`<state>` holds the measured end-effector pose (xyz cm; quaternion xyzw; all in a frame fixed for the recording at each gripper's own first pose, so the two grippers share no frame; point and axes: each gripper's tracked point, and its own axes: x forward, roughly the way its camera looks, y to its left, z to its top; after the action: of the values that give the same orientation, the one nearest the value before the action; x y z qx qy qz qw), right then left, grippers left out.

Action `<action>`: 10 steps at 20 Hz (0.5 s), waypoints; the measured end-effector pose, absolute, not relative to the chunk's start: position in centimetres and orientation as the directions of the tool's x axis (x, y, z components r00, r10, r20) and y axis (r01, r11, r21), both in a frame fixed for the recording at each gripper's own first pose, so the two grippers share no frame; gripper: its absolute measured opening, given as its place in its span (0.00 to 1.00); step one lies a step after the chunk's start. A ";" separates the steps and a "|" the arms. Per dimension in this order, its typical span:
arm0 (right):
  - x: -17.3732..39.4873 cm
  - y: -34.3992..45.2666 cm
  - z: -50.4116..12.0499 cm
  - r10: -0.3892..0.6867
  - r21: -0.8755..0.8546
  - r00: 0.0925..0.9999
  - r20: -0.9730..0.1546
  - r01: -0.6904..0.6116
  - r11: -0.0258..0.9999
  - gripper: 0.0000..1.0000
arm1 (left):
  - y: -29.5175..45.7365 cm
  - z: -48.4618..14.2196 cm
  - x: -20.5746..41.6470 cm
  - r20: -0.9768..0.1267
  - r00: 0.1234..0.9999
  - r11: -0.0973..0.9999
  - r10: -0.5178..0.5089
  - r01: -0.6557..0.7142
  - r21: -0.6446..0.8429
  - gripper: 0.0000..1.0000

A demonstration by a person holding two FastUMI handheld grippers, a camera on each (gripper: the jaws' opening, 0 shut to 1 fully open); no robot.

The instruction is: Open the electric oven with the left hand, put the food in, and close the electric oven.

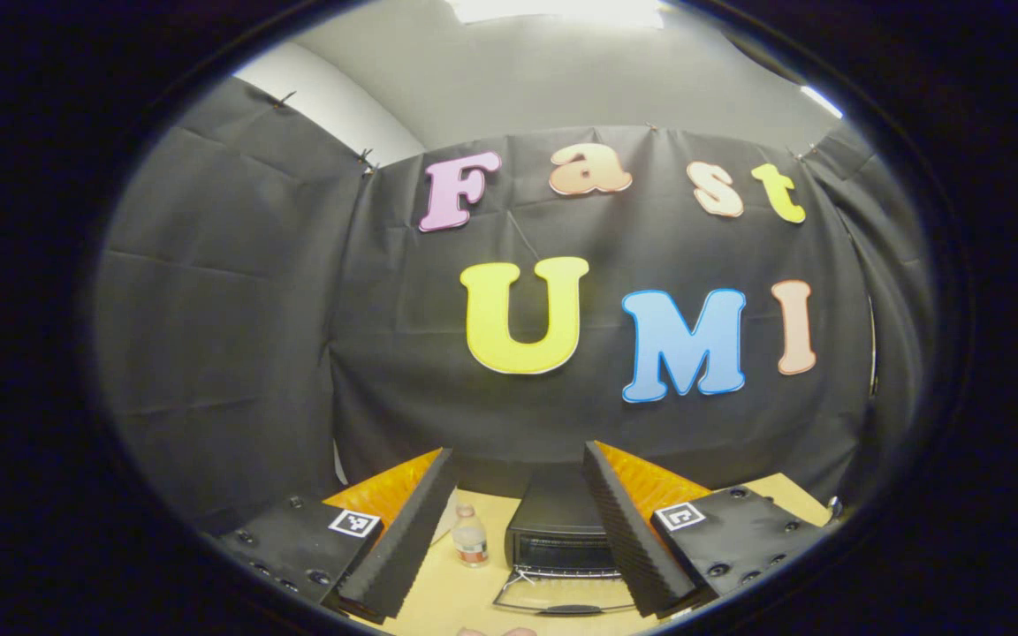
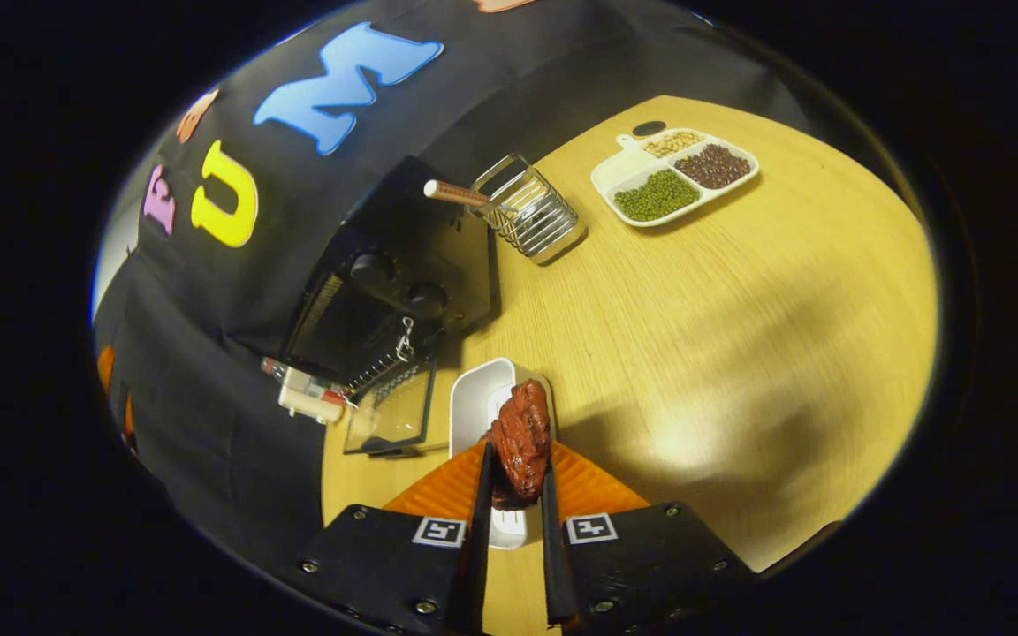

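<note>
Right gripper view, right tongs (image 2: 516,481) clamping food (image 2: 521,442) over white dish (image 2: 478,402); left tongs (image 1: 518,521) wide, oven (image 1: 558,539) door down, no legible labels

A recording booth got up as a kitchen: black cloth (image 1: 235,336) hangs behind a wooden table (image 2: 739,291) carrying an oven (image 2: 385,283), a rack (image 2: 531,216) and a bean tray (image 2: 675,175).

No word or number can be read on any object. Each finger base of the left gripper (image 1: 520,450) carries a square black-and-white coded marker (image 1: 355,522), a pattern and not lettering; the right gripper (image 2: 518,446) bears the same kind of marker (image 2: 438,531) on both its finger bases. The bottle (image 1: 470,537) has a label band, too small to read. Any markings around the oven (image 1: 553,530) knobs (image 2: 372,268) are too dark to tell.
</note>
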<state>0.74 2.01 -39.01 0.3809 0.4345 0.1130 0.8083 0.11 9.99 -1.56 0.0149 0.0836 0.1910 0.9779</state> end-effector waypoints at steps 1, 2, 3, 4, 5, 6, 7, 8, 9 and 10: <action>1.1 2.2 -38.5 0.515 0.725 0.603 -0.609 0.160 0.670 0.18 | 10.3 -1.6 0.4 -0.159 0.917 0.931 0.365 -0.360 0.060 0.95; 1.1 2.2 -38.2 0.508 0.725 0.609 -0.609 0.166 0.669 0.17 | 10.6 -1.8 0.8 -0.165 0.922 0.936 0.352 -0.348 0.054 0.96; 1.3 1.9 -37.6 0.500 0.720 0.617 -0.608 0.163 0.675 0.11 | 10.7 -2.0 1.1 -0.173 0.927 0.943 0.333 -0.330 0.044 0.97; 1.4 2.1 -37.0 0.501 0.727 0.628 -0.596 0.157 0.668 0.10 | 10.8 -2.1 1.3 -0.172 0.933 0.949 0.316 -0.314 0.037 0.99; 1.6 2.3 -36.2 0.502 0.740 0.639 -0.583 0.163 0.653 0.11 | 11.2 -1.9 1.6 -0.164 0.939 0.953 0.301 -0.300 0.036 1.00; 1.7 2.4 -35.2 0.503 0.756 0.653 -0.567 0.170 0.632 0.11 | 11.5 -2.0 1.7 -0.160 0.944 0.958 0.288 -0.286 0.036 1.00; 1.9 2.5 -34.0 0.503 0.773 0.670 -0.546 0.172 0.611 0.11 | 11.6 -2.1 1.9 -0.155 0.950 0.963 0.271 -0.269 0.031 0.91; 1.9 2.9 -32.5 0.509 0.795 0.688 -0.518 0.168 0.582 0.11 | 11.7 -2.0 2.2 -0.146 0.957 0.968 0.249 -0.249 0.020 1.00; 2.0 3.2 -30.9 0.516 0.819 0.705 -0.486 0.163 0.550 0.11 | 11.8 -2.1 2.4 -0.141 0.963 0.972 0.232 -0.233 0.007 0.97; 1.9 3.6 -29.4 0.521 0.839 0.720 -0.459 0.159 0.520 0.11 | 12.1 -2.3 2.6 -0.138 0.967 0.976 0.216 -0.218 -0.003 0.97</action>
<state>1.87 3.62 -29.45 0.4763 0.3567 0.1136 0.7956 2.60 12.08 -2.31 -0.0092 0.0688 0.1095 0.9916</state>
